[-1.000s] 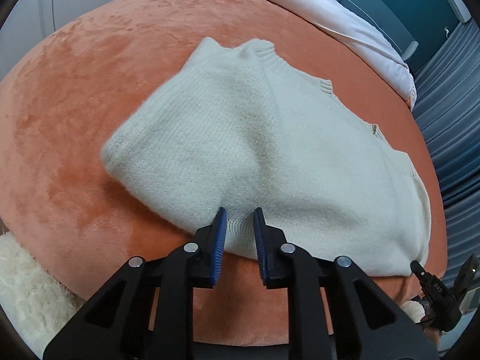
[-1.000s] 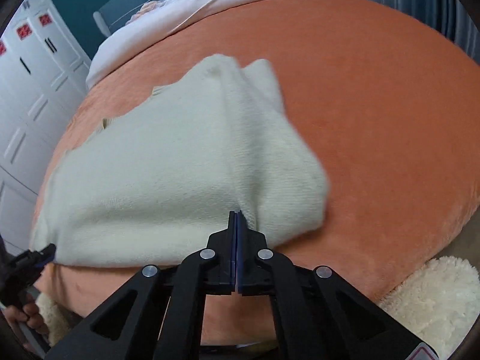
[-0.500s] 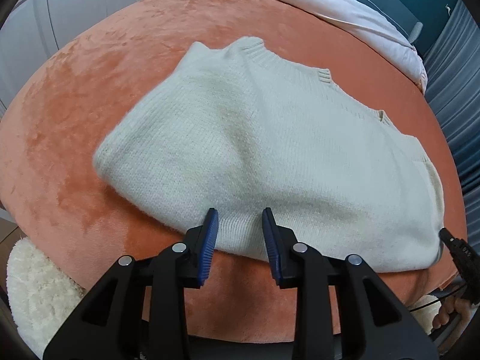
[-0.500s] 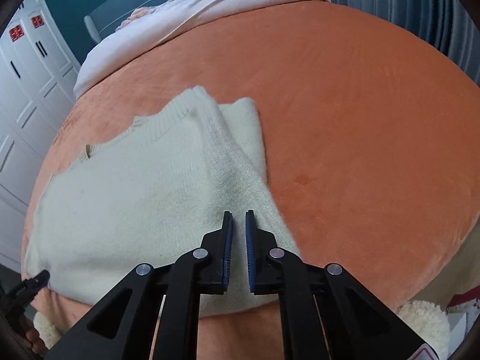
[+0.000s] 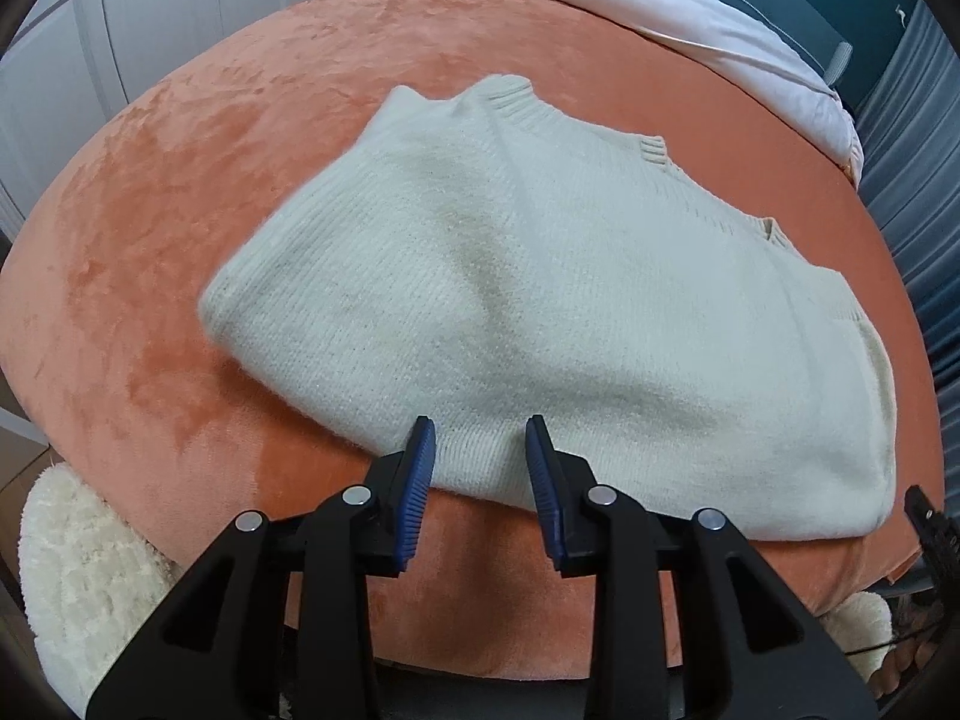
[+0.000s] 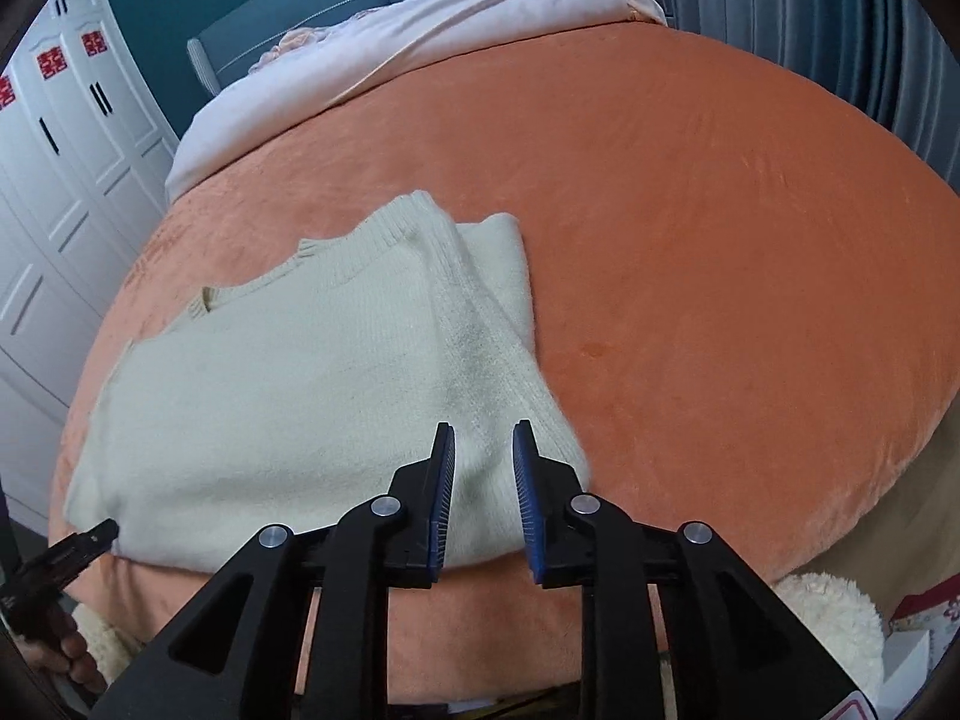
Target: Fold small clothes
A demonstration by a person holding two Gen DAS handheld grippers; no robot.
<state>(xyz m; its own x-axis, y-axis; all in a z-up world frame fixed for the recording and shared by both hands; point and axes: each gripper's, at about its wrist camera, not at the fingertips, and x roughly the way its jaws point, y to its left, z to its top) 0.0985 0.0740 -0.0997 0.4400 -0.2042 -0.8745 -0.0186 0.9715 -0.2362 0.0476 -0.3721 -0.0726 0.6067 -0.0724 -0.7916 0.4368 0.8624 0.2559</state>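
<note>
A cream knitted sweater [image 5: 540,312] lies flat on the orange velvet bed cover [image 5: 180,192], its sides folded in. It also shows in the right wrist view [image 6: 288,384]. My left gripper [image 5: 480,456] is open and empty, its fingertips over the sweater's near hem. My right gripper [image 6: 483,468] is open and empty over the near right corner of the sweater, on the folded-over part. Each gripper's tip shows at the edge of the other's view.
The orange cover [image 6: 720,240] stretches wide to the right of the sweater. A pale quilt [image 6: 420,30] lies at the far end before a teal headboard. A fluffy cream rug [image 5: 78,564] lies on the floor below the bed's near edge. White wardrobe doors [image 6: 60,150] stand at the left.
Both grippers have opened and let go of the sweater's near hem, and have drawn back a little. The sweater has settled flat on the cover.
</note>
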